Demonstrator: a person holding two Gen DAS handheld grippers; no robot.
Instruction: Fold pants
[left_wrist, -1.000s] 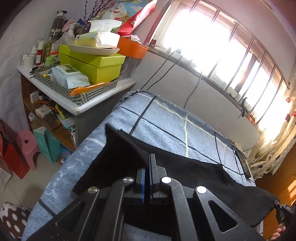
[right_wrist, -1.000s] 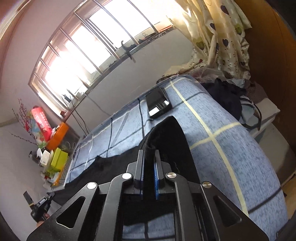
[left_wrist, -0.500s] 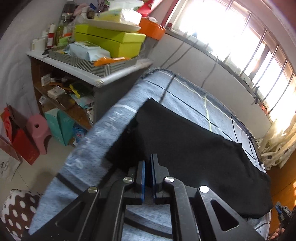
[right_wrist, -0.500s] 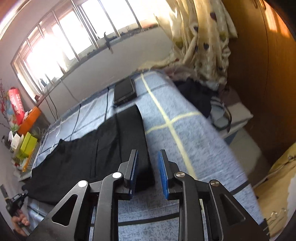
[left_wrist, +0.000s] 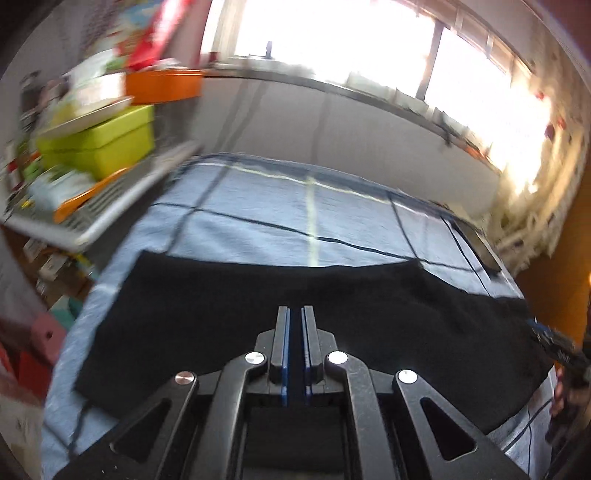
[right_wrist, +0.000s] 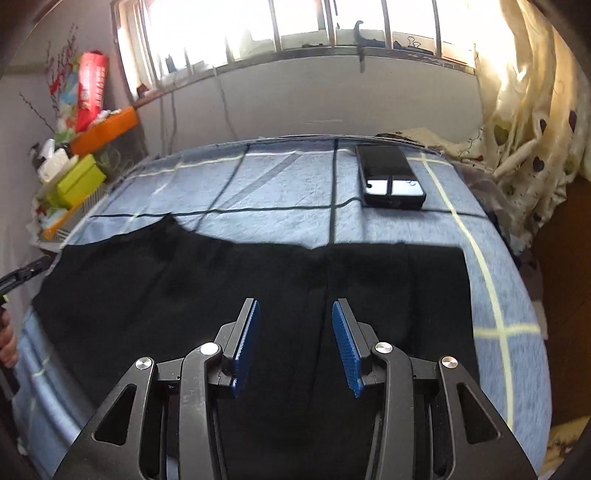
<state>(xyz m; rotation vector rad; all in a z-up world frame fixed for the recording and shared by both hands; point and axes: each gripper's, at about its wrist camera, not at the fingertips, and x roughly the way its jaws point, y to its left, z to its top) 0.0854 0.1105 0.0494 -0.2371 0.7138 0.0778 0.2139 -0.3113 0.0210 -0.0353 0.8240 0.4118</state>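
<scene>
On my far left a cluttered side shelf (left_wrist: 107, 218) holds a lime-green lidded box (left_wrist: 99, 147) and an orange plastic tray (left_wrist: 162, 86); it stands just beside the bed. The bed's blue checked cotton sheet (left_wrist: 295, 218) carries the long black cloth pants (left_wrist: 295, 295), which now lie flat in a band across it, from the shelf side toward the curtain side.

My left gripper (left_wrist: 295, 314) hovers over the near edge of the pants with its blue pads almost pressed together, only a thin slit between them. A second ago it pinched a raised ridge of the fabric; now I see no cloth between the pads, so I judge that end has been let go and laid down.

My right gripper (right_wrist: 295, 306) has just been opening. Its ribbed blue pads stand well apart above the leg end, nothing between them, where earlier they held a lifted corner.

Beyond the pants a black slab-shaped phone (right_wrist: 391, 177) rests on the sheet, apart from the cloth. The cream heart-print curtain (right_wrist: 524, 110) hangs at the right.

I read this as one fold finished and released: the pants lie doubled lengthwise, and the crosswise fold remains.
</scene>
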